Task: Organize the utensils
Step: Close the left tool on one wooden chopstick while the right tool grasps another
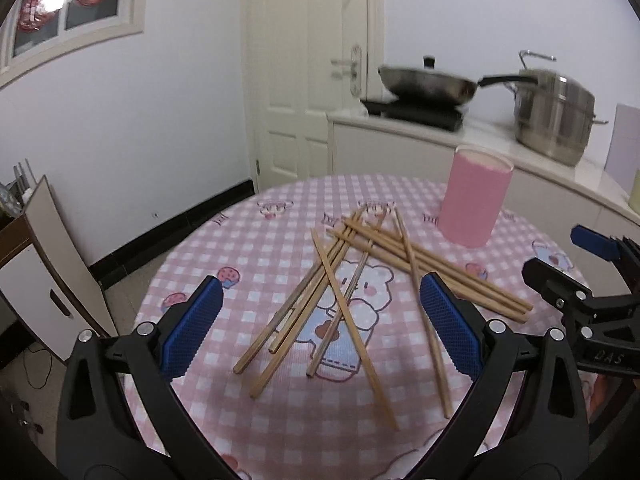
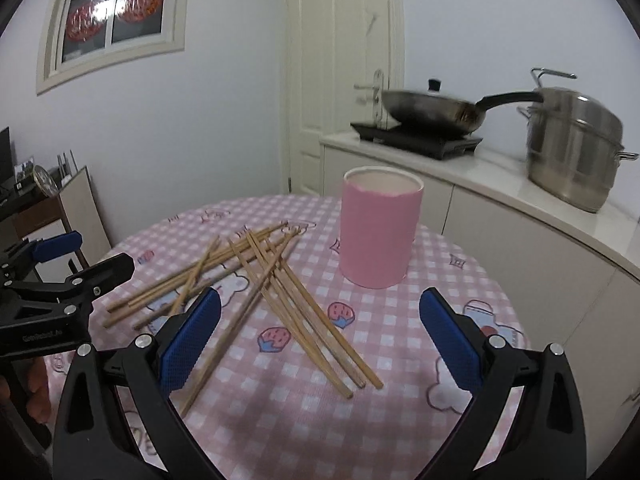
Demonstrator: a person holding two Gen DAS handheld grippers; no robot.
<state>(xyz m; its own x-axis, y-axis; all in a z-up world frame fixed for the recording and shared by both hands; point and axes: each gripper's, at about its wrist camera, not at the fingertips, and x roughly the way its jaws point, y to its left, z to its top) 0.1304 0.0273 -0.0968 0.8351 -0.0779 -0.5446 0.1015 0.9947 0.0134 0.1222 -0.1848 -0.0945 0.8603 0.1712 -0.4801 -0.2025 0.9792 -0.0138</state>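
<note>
While both grippers gape, chopsticks below left gripper, untouched

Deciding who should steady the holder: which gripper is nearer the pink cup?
Right. The right gripper faces the pink cup just ahead; the left gripper sits behind the chopsticks, farther off.

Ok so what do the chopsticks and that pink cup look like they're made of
The chopsticks look like bare bamboo or light wood: pale tan, matte, squared ends, no lacquer shine. The pink cup is harder to call. Its wall is smooth, opaque and matte with a paler inside and a slightly uneven rim edge, so a wrapped or coated container seems likely; plastic or ceramic stays possible.
</note>
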